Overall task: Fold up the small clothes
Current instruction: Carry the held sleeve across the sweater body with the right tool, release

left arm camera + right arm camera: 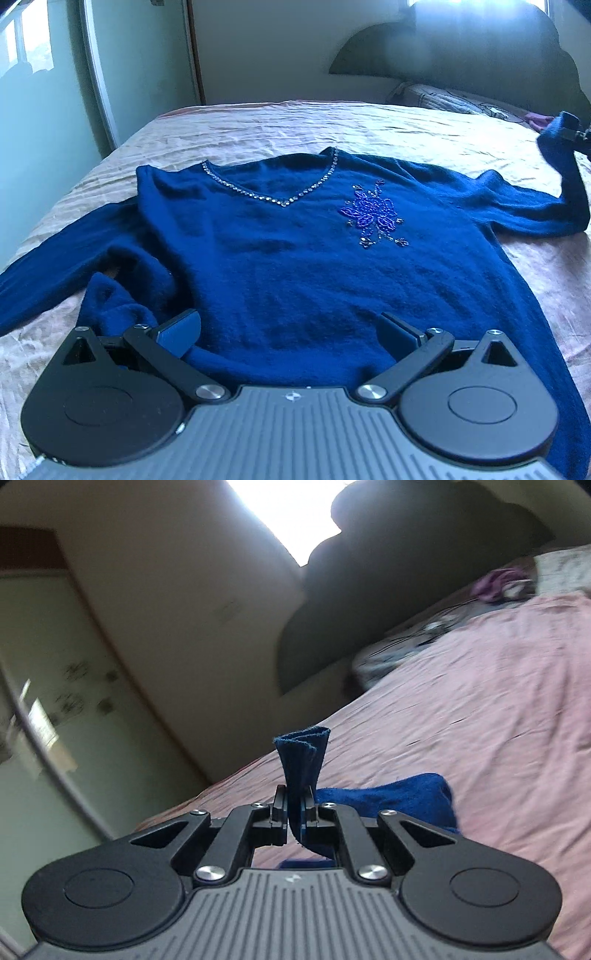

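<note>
While the blue sweater (295,258) lies face-up and unfolded on the bed (258,125), my right gripper (294,808) pinches its sleeve cuff (303,753) aloft; my left gripper (291,328) gapes empty above the hem. Every fold remains.

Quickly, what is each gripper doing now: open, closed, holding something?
Left gripper: open, holding nothing, above the sweater hem.
Right gripper: closed on the sweater's sleeve cuff, lifted off the bed.
</note>
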The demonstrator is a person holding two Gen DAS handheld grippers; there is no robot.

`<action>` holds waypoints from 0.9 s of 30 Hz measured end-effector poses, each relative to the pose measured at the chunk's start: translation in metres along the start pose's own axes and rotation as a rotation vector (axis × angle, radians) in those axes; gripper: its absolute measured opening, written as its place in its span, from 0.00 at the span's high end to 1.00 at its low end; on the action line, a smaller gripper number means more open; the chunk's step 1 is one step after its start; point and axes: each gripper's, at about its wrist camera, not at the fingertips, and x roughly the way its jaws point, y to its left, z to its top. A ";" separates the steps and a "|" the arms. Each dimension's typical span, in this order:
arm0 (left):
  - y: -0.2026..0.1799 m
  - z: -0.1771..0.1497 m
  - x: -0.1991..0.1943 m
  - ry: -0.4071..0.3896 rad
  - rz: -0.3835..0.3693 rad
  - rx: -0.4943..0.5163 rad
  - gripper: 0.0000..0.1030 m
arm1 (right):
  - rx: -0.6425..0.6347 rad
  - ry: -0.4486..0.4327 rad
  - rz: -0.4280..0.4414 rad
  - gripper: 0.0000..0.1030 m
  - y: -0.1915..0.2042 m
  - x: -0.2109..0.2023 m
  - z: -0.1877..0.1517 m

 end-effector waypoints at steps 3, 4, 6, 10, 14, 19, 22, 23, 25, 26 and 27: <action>0.004 0.001 0.001 0.001 0.012 -0.008 0.00 | -0.021 0.039 0.046 0.94 0.020 0.010 -0.010; 0.005 0.001 0.001 0.002 0.017 -0.009 0.00 | -0.031 0.049 0.051 0.94 0.025 0.013 -0.012; 0.007 0.002 0.001 0.003 0.026 -0.012 0.00 | -0.047 0.068 0.059 0.94 0.033 0.020 -0.017; 0.012 0.003 0.002 0.002 0.034 -0.020 0.00 | -0.066 0.111 0.099 0.94 0.054 0.028 -0.030; 0.018 0.002 0.001 0.004 0.037 -0.039 0.00 | -0.101 0.139 0.149 0.94 0.083 0.028 -0.044; 0.028 -0.001 -0.004 -0.003 0.040 -0.057 0.00 | -0.159 0.179 0.206 0.94 0.127 0.042 -0.060; 0.036 -0.002 -0.006 -0.004 0.042 -0.076 0.00 | -0.169 0.201 0.238 0.94 0.145 0.050 -0.069; 0.039 -0.002 -0.007 -0.003 0.043 -0.083 0.00 | -0.180 0.206 0.247 0.94 0.153 0.053 -0.073; 0.046 -0.003 -0.008 -0.005 0.048 -0.097 0.00 | -0.204 0.213 0.261 0.94 0.170 0.058 -0.080; 0.049 -0.004 -0.009 -0.007 0.051 -0.104 0.00 | -0.213 0.218 0.268 0.94 0.177 0.061 -0.083; 0.053 -0.004 -0.010 -0.010 0.053 -0.112 0.00 | -0.220 0.223 0.276 0.94 0.184 0.064 -0.085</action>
